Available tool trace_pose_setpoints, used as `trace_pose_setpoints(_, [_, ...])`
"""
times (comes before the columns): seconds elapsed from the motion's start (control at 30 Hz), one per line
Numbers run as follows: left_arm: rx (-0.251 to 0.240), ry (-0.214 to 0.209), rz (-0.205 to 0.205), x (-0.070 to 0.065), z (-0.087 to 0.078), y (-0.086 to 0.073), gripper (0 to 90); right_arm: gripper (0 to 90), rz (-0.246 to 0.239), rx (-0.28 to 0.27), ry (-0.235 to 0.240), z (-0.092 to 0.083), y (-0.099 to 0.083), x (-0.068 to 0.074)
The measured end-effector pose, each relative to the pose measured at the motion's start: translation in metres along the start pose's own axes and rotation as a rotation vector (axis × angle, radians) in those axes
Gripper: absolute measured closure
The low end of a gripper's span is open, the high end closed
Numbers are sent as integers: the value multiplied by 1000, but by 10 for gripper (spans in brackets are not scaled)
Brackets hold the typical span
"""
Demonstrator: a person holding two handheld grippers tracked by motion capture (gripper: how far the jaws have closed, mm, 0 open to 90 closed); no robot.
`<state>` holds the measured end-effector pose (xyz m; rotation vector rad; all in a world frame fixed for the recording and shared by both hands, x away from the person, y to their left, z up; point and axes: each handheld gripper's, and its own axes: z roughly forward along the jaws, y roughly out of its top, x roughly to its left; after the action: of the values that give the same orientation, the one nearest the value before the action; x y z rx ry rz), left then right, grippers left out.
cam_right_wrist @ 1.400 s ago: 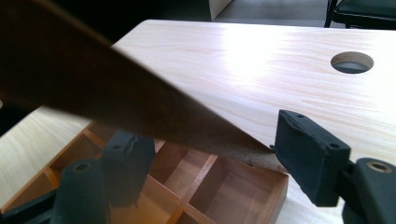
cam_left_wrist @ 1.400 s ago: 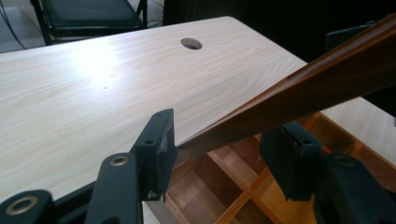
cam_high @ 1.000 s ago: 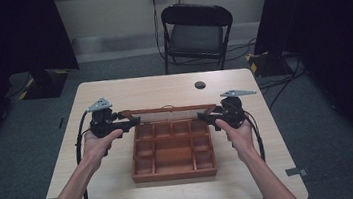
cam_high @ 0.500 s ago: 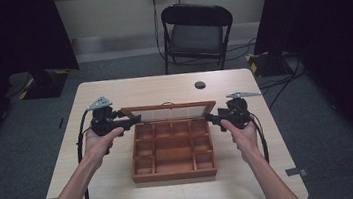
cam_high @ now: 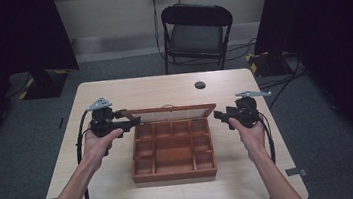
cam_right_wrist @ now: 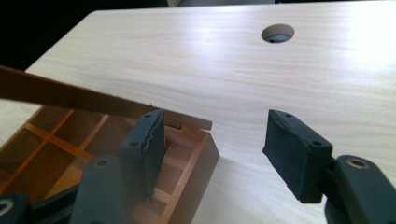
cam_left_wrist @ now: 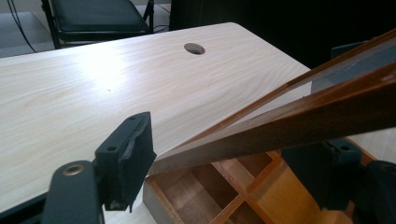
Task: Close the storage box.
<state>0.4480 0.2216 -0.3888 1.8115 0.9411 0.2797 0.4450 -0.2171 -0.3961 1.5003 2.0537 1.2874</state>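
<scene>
From the high view, a wooden box [cam_high: 172,150] sat mid-surface [cam_high: 125,196], its glass lid [cam_high: 171,113] raised at the far edge. The left claw [cam_high: 132,122] was at the lid's left end; the right claw [cam_high: 218,116] hung just beside the box's right end, apart from it.

In the left claw view, the lid's frame [cam_left_wrist: 289,126] ran between the jaws, which gripped it.

In the right claw view, the jaws stood wide, holding nothing, beside the box corner [cam_right_wrist: 205,156].

Raised lid [cam_high: 171,113] across box's [cam_high: 175,172] probably clear rear
</scene>
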Motion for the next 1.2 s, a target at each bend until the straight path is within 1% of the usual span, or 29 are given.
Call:
trace_pose_setpoints(0.07, [-3, 2, -1, -1, 0, 0, 244, 377, -1, -5, 5, -1, 1, 0])
trace_pose_setpoints(0.1, [0, 3, 13, -2, -1, 0, 241, 377, 4, -9, 26, -3, 3, 1])
trace_pose_setpoints(0.17, [-4, 13, 16, -5, -2, 0, 216, 357, 3, 5, 42, -5, 8, 3])
trace_pose_setpoints(0.23, [2, 27, 33, -7, -4, 0, 199, 360, -3, 12, 56, -9, 16, 6])
trace_pose_setpoints(0.27, [0, 25, 28, -8, -4, -1, 196, 363, -10, 0, 63, -12, 19, 8])
trace_pose_setpoints(0.3, [7, 27, 34, -8, -5, -2, 189, 380, -15, -11, 65, -15, 22, 10])
trace_pose_setpoints(0.33, [10, 26, 40, -8, -5, -2, 181, 381, -21, -19, 67, -18, 25, 12])
trace_pose_setpoints(0.4, [7, 20, 37, -9, -5, -3, 171, 374, -29, -29, 68, -21, 27, 14])
trace_pose_setpoints(0.43, [25, 13, 50, -10, -6, -4, 169, 389, -26, -50, 104, -25, 30, 16])
trace_pose_setpoints(0.47, [40, 3, 59, -11, -7, -5, 167, 389, -24, -56, 122, -27, 31, 18])
trace_pose_setpoints(0.5, [53, -5, 75, -11, -7, -6, 166, 389, -28, -50, 139, -28, 32, 20])
trace_pose_setpoints(0.53, [53, -5, 75, -11, -7, -6, 165, 391, -25, -42, 147, -28, 33, 23])
trace_pose_setpoints(0.57, [72, -8, 99, -13, -8, -9, 160, 396, -35, -47, 158, -28, 35, 26])
trace_pose_setpoints(0.63, [75, -9, 97, -15, -8, -11, 161, 397, -46, -47, 179, -29, 38, 33])
trace_pose_setpoints(0.67, [75, -9, 97, -15, -8, -11, 161, 397, -46, -47, 179, -29, 38, 33])
trace_pose_setpoints(0.7, [65, -11, 86, -16, -8, -13, 162, 411, -62, -53, 197, -29, 41, 40])
trace_pose_setpoints(0.73, [63, -16, 79, -16, -8, -14, 162, 418, -70, -55, 216, -29, 43, 44])
trace_pose_setpoints(0.8, [64, -15, 85, -16, -8, -15, 161, 439, -85, -48, 245, -30, 46, 53])
trace_pose_setpoints(0.83, [59, -14, 82, -17, -8, -16, 162, 446, -98, -47, 263, -31, 47, 58])
trace_pose_setpoints(0.9, [59, -16, 83, -17, -8, -18, 164, 445, -115, -41, 294, -32, 50, 68])
trace_pose_setpoints(0.93, [58, -17, 84, -17, -8, -19, 166, 442, -120, -35, 304, -31, 50, 72])
trace_pose_setpoints(1.0, [60, -25, 82, -17, -9, -19, 168, 440, -145, -14, 322, -31, 51, 83])
trace_pose_setpoints(1.13, [51, -23, 79, -18, -9, -21, 164, 456, -182, 10, 368, -28, 51, 100])
trace_pose_setpoints(1.17, [51, -24, 74, -19, -9, -21, 164, 464, -186, 21, 385, -27, 51, 105])
trace_pose_setpoints(1.2, [51, -24, 74, -19, -9, -21, 163, 468, -177, 33, 421, -25, 51, 108])
